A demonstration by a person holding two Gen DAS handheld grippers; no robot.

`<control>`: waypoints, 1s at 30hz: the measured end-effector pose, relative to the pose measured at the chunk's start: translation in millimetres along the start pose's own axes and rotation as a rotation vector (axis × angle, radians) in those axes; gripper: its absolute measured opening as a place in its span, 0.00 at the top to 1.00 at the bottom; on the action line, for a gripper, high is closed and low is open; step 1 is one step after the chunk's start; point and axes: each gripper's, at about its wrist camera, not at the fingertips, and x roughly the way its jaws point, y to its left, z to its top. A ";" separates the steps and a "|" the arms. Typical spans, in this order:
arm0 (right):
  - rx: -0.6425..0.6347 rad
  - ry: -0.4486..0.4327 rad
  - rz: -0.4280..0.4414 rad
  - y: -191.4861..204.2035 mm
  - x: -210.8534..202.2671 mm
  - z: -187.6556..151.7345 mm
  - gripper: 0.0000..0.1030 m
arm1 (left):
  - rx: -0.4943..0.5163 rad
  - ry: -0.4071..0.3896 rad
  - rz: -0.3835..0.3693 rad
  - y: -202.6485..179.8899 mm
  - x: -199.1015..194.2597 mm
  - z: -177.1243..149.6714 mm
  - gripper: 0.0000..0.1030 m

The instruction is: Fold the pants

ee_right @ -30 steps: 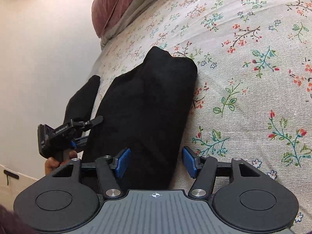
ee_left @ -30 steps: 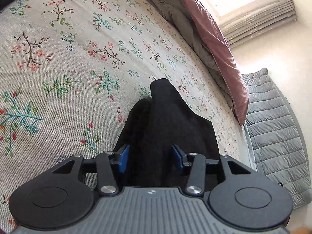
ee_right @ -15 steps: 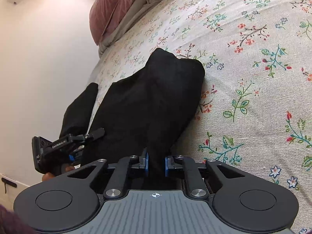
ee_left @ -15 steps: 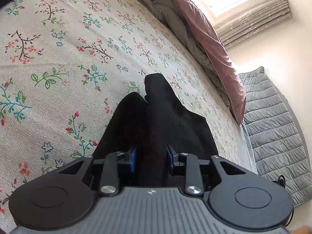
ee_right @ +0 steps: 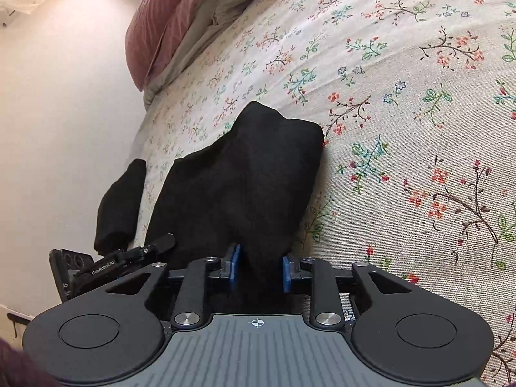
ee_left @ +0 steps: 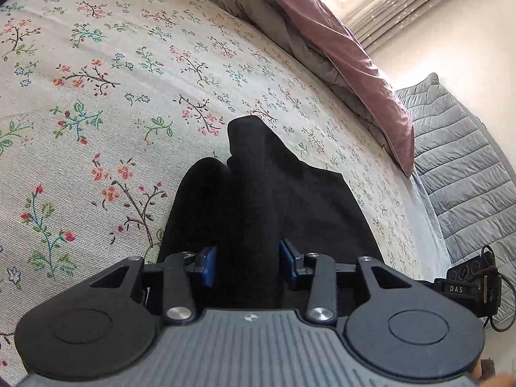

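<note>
At the bottom of each frame, both grippers held the near edge of the soft black pants (ee_left: 258, 200), seemingly to lift it for a fold. The left gripper (ee_left: 247, 266) had its blue-padded fingers (ee_left: 209, 266) partly closed around a ridge of cloth; the right gripper (ee_right: 258, 272) pinched a narrower bunch. Both pointed low and forward. The pants lay mid-frame on the floral bedspread (ee_left: 96, 103); beyond, upper right, sat a mauve pillow (ee_left: 338, 42).
</note>
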 end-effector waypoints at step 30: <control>-0.090 -0.355 -0.077 -28.7 -70.7 40.8 0.90 | -0.198 -0.039 -0.357 -69.4 98.7 24.8 0.64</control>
